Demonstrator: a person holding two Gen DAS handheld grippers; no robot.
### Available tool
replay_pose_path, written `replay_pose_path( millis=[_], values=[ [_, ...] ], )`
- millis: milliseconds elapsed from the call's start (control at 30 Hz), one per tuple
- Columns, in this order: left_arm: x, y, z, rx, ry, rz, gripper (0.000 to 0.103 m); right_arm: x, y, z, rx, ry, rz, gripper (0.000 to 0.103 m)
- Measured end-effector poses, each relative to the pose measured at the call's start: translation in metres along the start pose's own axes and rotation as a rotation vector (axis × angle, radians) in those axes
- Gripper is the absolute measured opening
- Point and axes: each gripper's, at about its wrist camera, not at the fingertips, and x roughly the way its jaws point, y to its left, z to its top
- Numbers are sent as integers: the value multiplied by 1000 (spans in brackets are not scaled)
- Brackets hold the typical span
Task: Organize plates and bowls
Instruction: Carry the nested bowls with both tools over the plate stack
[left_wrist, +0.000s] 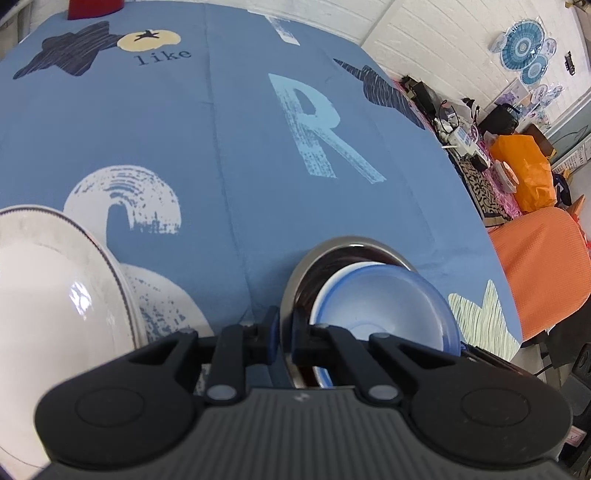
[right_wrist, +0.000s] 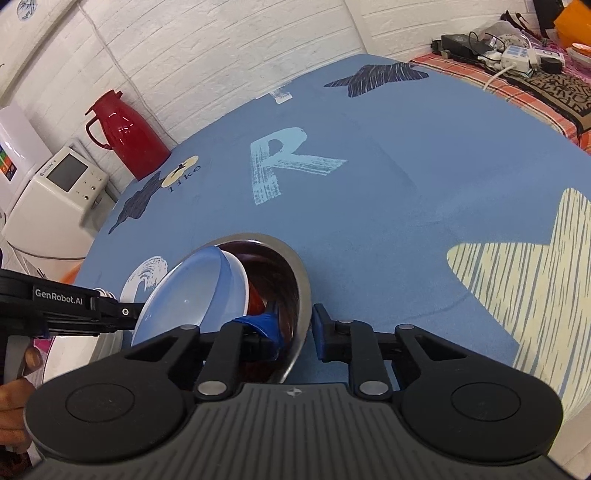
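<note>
Bowls are nesting: blue bowl (right_wrist: 192, 291) is tilting inside steel bowl (right_wrist: 295, 280), whose rim both grippers, left (left_wrist: 283, 334) and right (right_wrist: 297, 332), are straddling; levelling likely follows.

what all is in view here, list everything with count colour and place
steel bowl: 1, silver, on the blue cloth, both tools at its rim
blue bowl: 1, pale blue, tilted inside the steel bowl
white plate: 1, white, dark rim line, left of the steel bowl
tablecloth: 1, blue, printed
jug: 1, red, far table edge
left tool: black, shut on steel bowl rim
right tool: black, straddling the rim, gap visible
</note>
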Motion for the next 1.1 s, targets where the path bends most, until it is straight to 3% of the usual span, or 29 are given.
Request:
replay_pose_path(
  millis=[200, 333, 600, 767, 1100],
  values=[
    [-13, -1, 11, 23, -47, 23, 0, 6, 11, 16, -14, 8, 28, 3],
    [1, 13, 11, -17, -8, 40, 0, 20, 8, 7, 0, 53, 28, 4],
    [2, 24, 8, -40, -20, 0, 0, 21, 0, 4, 57, 37, 30, 15],
    [0, 25, 8, -62, -8, -7, 0, 14, 8, 1, 35, 38, 26, 1],
    [-6, 25, 17, -82, 11, 11, 0, 20, 17, 12, 64, 90, 17, 2]
  ],
)
